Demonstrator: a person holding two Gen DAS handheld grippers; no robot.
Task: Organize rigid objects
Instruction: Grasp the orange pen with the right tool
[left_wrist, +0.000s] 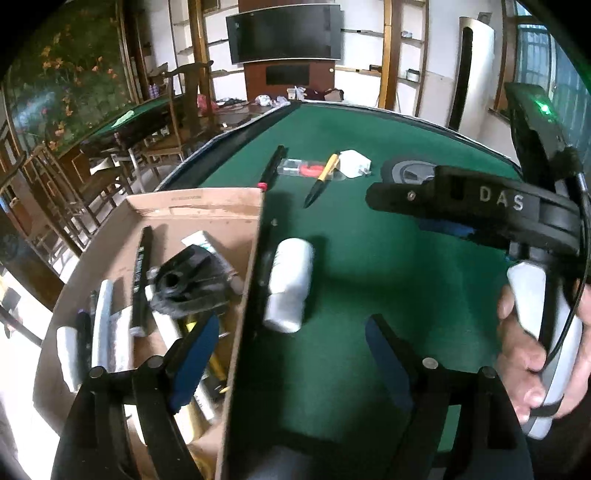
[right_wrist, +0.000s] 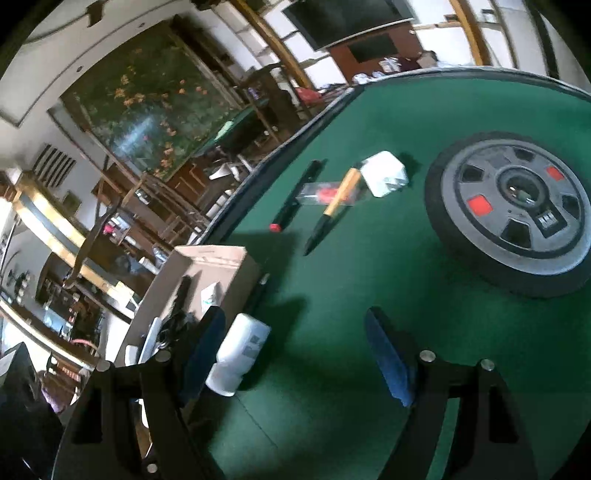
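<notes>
A white bottle (left_wrist: 290, 284) lies on its side on the green table (left_wrist: 369, 277), right against the outer wall of a cardboard box (left_wrist: 207, 206). My left gripper (left_wrist: 291, 354) is open. Its left finger hangs over the box, its right finger over the table, and the bottle lies just beyond the tips. In the right wrist view the same bottle (right_wrist: 240, 350) lies beside the left finger of my right gripper (right_wrist: 295, 354), which is open with nothing held. A hand (left_wrist: 524, 350) holds the right gripper's handle at the right edge of the left wrist view.
The box holds several items, among them a black wheel-like part (left_wrist: 188, 284) and pens. Farther back on the table lie a red-capped black pen (left_wrist: 271, 168), a yellow-and-black pen (left_wrist: 321, 179), a clear case (left_wrist: 295, 168), a white adapter (left_wrist: 354, 162) and a grey wheel (right_wrist: 513, 214).
</notes>
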